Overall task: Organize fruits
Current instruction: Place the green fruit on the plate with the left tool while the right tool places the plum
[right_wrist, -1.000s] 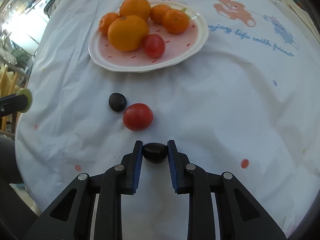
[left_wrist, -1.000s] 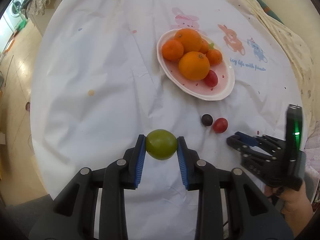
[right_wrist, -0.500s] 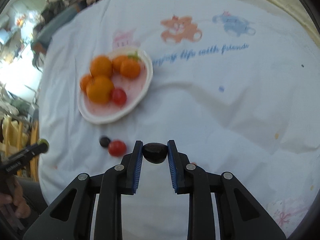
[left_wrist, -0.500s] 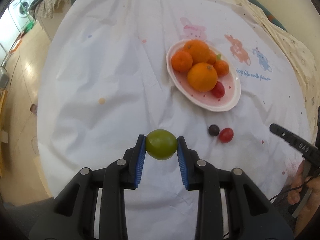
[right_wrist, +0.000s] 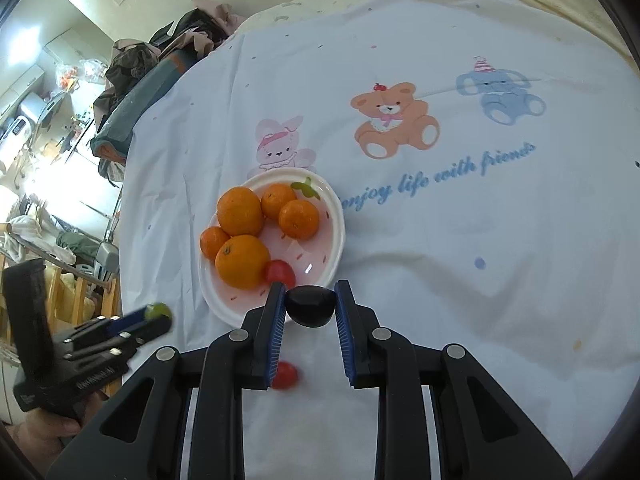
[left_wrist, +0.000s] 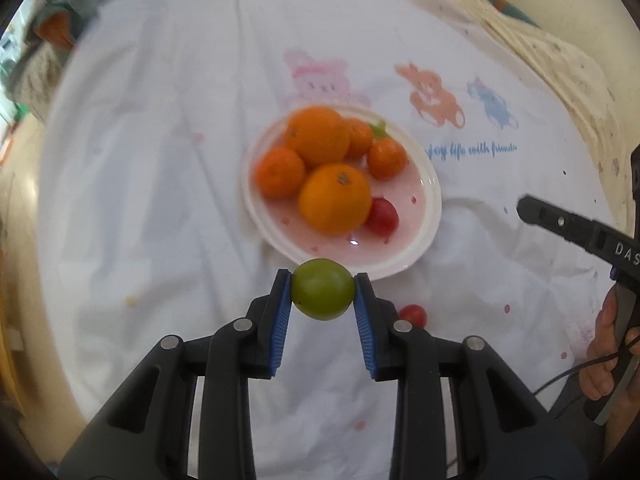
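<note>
Left gripper (left_wrist: 322, 295) clamped on green fruit (left_wrist: 322, 294), right gripper (right_wrist: 310, 305) on dark fruit (right_wrist: 310, 305); both at plate (right_wrist: 334, 256) near rim, bare cloth (right_wrist: 460, 280) right

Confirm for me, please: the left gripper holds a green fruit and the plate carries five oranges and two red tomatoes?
Not quite: the plate carries only one red tomato, as the right wrist view shows; the other lies on the cloth. The left gripper does hold the green fruit, with five oranges on the plate.

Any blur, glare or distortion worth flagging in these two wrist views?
Left wrist view: cloth and plate smeared soft, while the green fruit in the left gripper is sharp. Right wrist view: crisp print and oranges, blown-out room at left, strong fisheye bending at the edges.
</note>
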Demonstrator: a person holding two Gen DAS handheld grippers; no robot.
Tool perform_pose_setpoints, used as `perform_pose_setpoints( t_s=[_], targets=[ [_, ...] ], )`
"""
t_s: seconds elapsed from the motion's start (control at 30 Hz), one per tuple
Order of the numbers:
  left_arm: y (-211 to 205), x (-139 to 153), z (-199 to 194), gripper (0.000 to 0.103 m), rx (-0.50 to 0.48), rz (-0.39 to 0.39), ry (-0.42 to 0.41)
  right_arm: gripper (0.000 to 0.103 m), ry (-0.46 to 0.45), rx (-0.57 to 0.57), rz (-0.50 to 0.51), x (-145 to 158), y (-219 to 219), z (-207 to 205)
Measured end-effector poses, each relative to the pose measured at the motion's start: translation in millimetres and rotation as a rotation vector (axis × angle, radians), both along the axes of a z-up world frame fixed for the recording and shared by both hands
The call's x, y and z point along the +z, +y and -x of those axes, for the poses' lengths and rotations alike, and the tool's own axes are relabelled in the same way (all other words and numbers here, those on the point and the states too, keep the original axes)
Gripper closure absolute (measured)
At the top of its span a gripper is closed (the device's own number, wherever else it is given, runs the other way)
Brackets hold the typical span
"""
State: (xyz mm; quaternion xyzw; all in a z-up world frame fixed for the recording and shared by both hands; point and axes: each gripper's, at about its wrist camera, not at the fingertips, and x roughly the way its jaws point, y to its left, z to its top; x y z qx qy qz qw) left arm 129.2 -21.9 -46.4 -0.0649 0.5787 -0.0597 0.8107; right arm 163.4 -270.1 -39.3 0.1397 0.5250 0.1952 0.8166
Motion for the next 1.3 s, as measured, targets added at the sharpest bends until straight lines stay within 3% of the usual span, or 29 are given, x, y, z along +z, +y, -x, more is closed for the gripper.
perform_pose_setpoints(
  t_s=[0.17,0.37,0.8,0.83,0.9,0.93,0.97,1.3],
  targets=[
    [-23,-18,-16,0.076,-0.058,-0.038,0.003,0.077,0.01,0.042,0.027,-13,14,-21],
    [-29,-46,-32,0.076,-0.036,-0.002,0.075,0.077,0.03,0.084,0.048,-29,30,-39],
    [-36,-55,-40,0.075,-0.048,0.009,0.093,0.077,0.146,0.086,0.008,-69,37,-58],
    [-37,-56,-41,0.072,-0.052,0.003,0.094,0.077,0.15,0.084,0.004,-70,37,-59],
    [-38,-56,-41,0.053,-0.053,-0.021,0.093,0.077,0.155,0.078,0.006,-70,36,-59],
    [-39,-54,-40,0.034,-0.052,-0.015,0.082,0.077,0.156,0.075,0.012,-71,36,-59],
    [-39,-51,-39,0.023,-0.054,0.002,0.069,0.077,0.156,0.073,0.013,-71,36,-59],
    [-43,-35,-33,0.022,-0.098,-0.005,0.016,0.071,0.157,0.059,-0.027,-64,30,-59]
  ],
)
